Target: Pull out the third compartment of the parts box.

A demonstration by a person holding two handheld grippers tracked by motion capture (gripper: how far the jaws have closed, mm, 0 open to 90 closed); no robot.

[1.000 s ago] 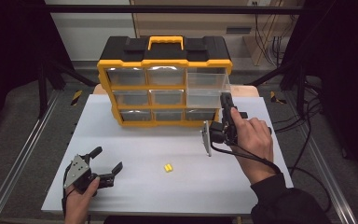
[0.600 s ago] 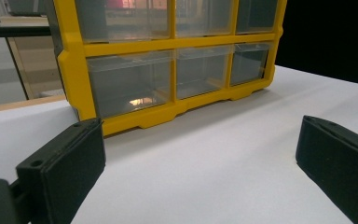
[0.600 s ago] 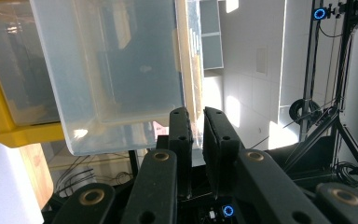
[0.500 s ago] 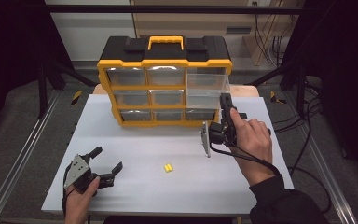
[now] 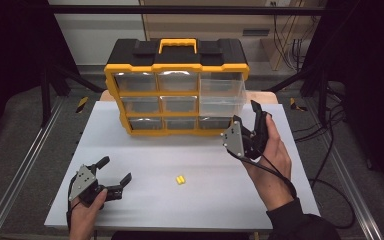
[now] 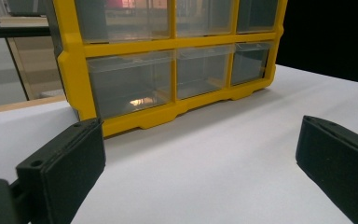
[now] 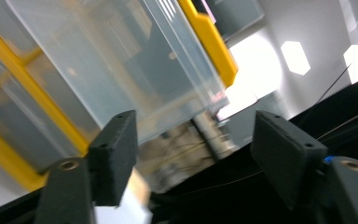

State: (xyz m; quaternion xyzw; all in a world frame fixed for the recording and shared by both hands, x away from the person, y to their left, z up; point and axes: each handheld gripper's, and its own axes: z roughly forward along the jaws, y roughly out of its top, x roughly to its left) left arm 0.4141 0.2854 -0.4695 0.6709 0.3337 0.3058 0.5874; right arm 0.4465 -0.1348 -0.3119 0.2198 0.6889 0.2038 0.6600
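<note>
— What did you see at the lower left of the high view?

— The left gripper (image 5: pixel 111 173) sat low on the white worktop (image 5: pixel 190 210), held in a hand that came up from the bottom edge. Its jaws stood wide apart with nothing between them. In the left gripper view they framed bare worktop, with the bottom row of the organizer's drawers beyond.

— And in the middle?

— A small yellow piece (image 5: pixel 180 179) lay alone on the worktop, just below centre, well apart from both grippers. Behind it, in the upper middle, stood the yellow and black drawer organizer (image 5: pixel 176 90), its carry handle on top.

— Anything out of place on it?

— The large clear drawer (image 5: pixel 222 93) at its right side stuck out toward the front, past the others.

— And on the right?

— The right gripper (image 5: pixel 250 122) hovered just beside that drawer's front corner, right of centre. Its jaws had just been opening and stood well apart, holding nothing. In the right gripper view the clear drawer (image 7: pixel 121 70) loomed close ahead of them, blurred; I couldn't tell whether a jaw touched it.
</note>
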